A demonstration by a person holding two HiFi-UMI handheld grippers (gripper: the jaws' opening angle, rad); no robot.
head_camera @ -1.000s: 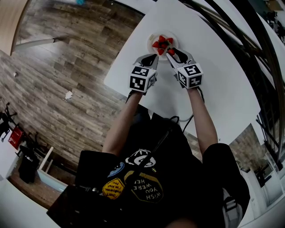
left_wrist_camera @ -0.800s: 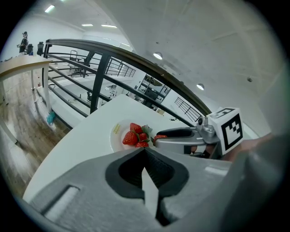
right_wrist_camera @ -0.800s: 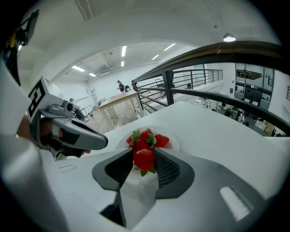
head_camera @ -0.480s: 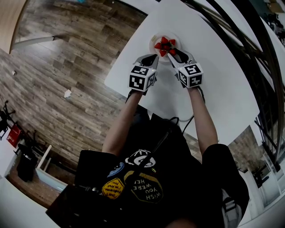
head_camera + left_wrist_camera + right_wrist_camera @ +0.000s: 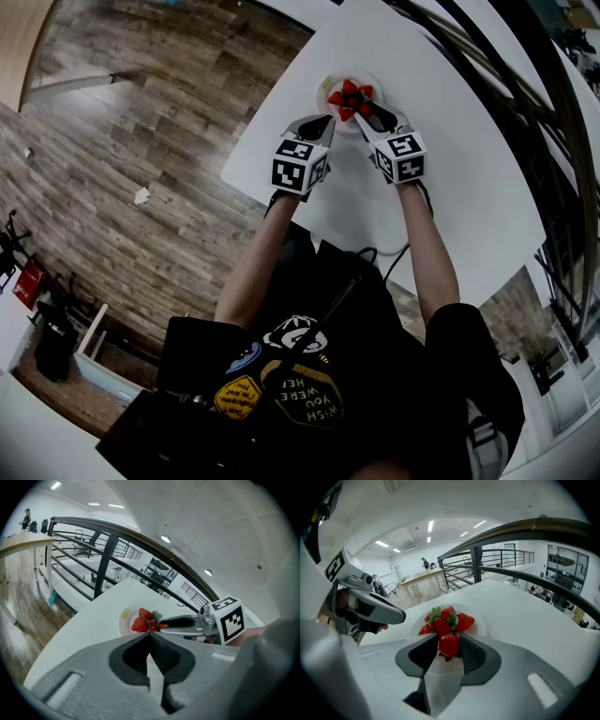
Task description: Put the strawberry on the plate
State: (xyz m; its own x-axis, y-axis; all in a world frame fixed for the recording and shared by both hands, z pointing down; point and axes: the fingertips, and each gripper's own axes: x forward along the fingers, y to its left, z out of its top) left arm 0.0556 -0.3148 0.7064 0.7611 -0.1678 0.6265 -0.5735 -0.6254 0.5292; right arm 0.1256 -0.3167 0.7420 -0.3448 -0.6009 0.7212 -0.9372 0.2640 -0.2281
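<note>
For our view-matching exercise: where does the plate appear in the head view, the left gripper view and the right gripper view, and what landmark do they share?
Head view: plate near top centre, on the table.
Left gripper view: plate mid-frame, just above the jaws.
Right gripper view: plate mid-frame, directly beyond the jaws.
Shared landmark: the strawberries heaped on it.

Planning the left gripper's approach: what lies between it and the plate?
Only bare white table, shown in the left gripper view, between the left gripper and the plate.
</note>
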